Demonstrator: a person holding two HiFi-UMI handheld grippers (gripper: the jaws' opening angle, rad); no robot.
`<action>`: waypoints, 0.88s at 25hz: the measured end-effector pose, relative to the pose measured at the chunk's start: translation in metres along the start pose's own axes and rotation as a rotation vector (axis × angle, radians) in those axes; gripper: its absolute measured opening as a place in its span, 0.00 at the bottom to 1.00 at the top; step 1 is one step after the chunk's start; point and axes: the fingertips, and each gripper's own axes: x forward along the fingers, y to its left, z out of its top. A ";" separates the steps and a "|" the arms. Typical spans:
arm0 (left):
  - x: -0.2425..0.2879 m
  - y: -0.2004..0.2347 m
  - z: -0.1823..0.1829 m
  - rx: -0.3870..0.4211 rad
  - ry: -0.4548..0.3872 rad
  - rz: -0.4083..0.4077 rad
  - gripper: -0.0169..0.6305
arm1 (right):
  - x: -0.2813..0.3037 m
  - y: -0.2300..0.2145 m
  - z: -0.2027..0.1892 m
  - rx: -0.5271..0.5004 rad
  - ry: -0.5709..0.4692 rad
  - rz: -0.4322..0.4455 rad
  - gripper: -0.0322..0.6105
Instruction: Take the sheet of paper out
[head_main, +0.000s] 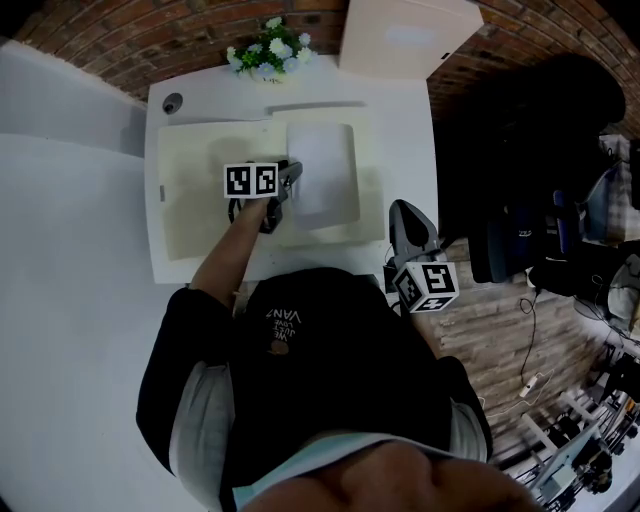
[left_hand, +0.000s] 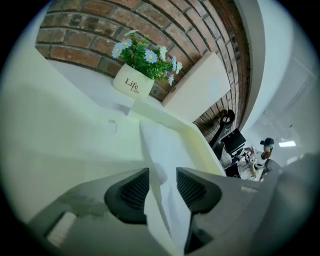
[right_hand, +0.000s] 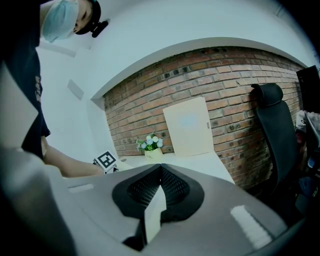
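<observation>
A white sheet of paper (head_main: 325, 175) lies in an open cream folder (head_main: 200, 200) on the white desk (head_main: 405, 140). My left gripper (head_main: 290, 182) is at the sheet's left edge. In the left gripper view the sheet (left_hand: 165, 145) rises edge-on between the open jaws of the left gripper (left_hand: 162, 176), with gaps to both pads. My right gripper (head_main: 398, 210) is at the folder's right edge near the desk front. In the right gripper view the right gripper (right_hand: 161, 171) is shut on a cream strip (right_hand: 152, 215), which looks like the folder's edge.
A pot of white flowers (head_main: 270, 50) stands at the desk's back by the brick wall, beside a leaning cream board (head_main: 400, 35). A small round object (head_main: 172, 102) sits at the back left corner. A black chair (head_main: 540, 130) and cables occupy the wooden floor to the right.
</observation>
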 end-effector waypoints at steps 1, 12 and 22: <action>0.000 0.000 0.000 -0.006 0.004 -0.002 0.27 | 0.000 0.000 0.000 0.002 0.000 0.001 0.05; 0.002 0.012 0.000 -0.032 0.114 -0.014 0.18 | 0.002 -0.003 -0.003 0.017 -0.004 0.012 0.05; 0.001 0.012 -0.003 -0.031 0.114 -0.040 0.03 | 0.000 -0.009 -0.001 0.016 -0.009 0.003 0.05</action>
